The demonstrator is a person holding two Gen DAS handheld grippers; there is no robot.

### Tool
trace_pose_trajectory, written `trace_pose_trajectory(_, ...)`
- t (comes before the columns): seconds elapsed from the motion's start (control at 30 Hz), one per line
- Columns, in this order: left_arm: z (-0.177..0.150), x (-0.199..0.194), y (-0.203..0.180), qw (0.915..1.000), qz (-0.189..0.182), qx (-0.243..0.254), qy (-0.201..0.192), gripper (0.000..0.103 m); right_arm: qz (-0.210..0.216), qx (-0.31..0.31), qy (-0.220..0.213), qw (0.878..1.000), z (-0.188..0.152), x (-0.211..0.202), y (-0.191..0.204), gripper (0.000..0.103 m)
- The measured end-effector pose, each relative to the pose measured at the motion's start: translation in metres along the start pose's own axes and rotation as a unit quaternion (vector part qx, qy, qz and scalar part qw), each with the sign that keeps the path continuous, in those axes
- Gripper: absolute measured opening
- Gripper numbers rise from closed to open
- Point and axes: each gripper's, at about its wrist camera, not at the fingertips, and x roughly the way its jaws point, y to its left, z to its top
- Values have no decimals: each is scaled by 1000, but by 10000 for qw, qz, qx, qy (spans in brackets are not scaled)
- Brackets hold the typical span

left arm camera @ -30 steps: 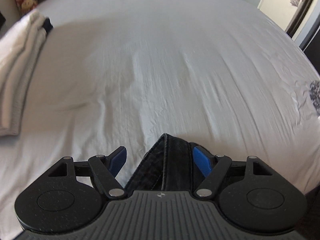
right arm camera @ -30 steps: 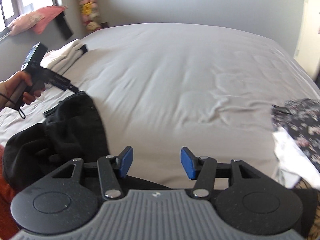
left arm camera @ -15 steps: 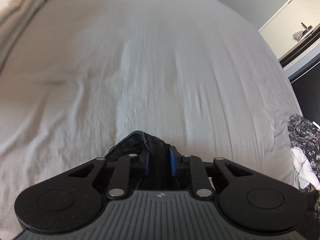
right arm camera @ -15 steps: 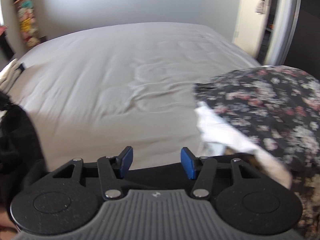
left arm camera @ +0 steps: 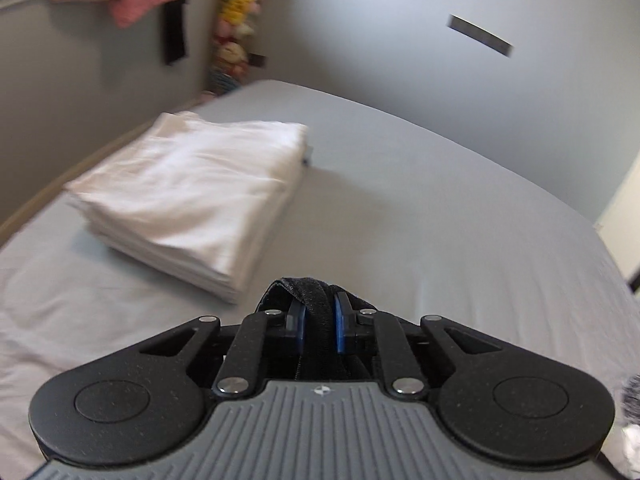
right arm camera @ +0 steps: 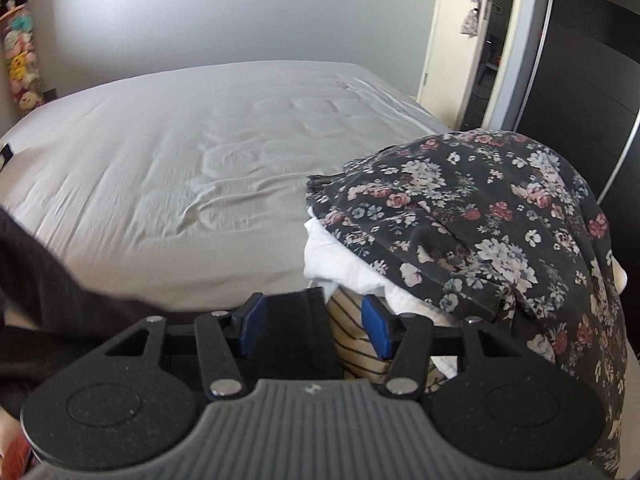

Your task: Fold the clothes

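The left tongs are clamped narrow on a thick doubled band of black fabric, the edge of a black garment that rises between the blue pads. The right tongs stand wide; a flap of the same black cloth lies between the pads, not pinched, with a tan striped piece beside it.

To do this step well, judging from the hold, the right tongs should close on a matching edge of the black garment only, leaving the striped cloth out, so both can draw it taut before laying it flat.

Beyond, the grey-sheeted bed offers bare room. Farther left lies a stack of folded white linen; on the right, a heap under a dark floral cloth.
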Motion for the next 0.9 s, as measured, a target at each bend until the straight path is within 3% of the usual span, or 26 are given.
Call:
trace_pose_trajectory(0.13,-6,5,26,9994,327,-71,95,16,439,-291,125,9985,-2,8,12,56)
trace_pose_trajectory(0.33,-13,1,26,9991,412,-101,98,16,844,-1459,396,9849,1,33,42,55)
trace_pose_trajectory(0.47,-12,3,25,9988,454,-51,150,16,1004,-2318,572,9659,0,51,49,56)
trace_pose_trajectory(0.67,-13,4,22,9985,518,-55,185,16,1212,-3459,796,9270,0,77,58,54)
trace_pose_trajectory(0.7,-13,4,21,9984,528,-55,188,17,1207,-3395,764,9297,5,76,57,54)
trace_pose_trajectory(0.77,-13,4,22,9984,524,-73,183,16,1198,-3266,700,9349,13,74,54,39)
trace_pose_trajectory(0.9,-14,-2,24,9985,507,-163,126,16,1178,-3007,571,9447,31,69,49,20)
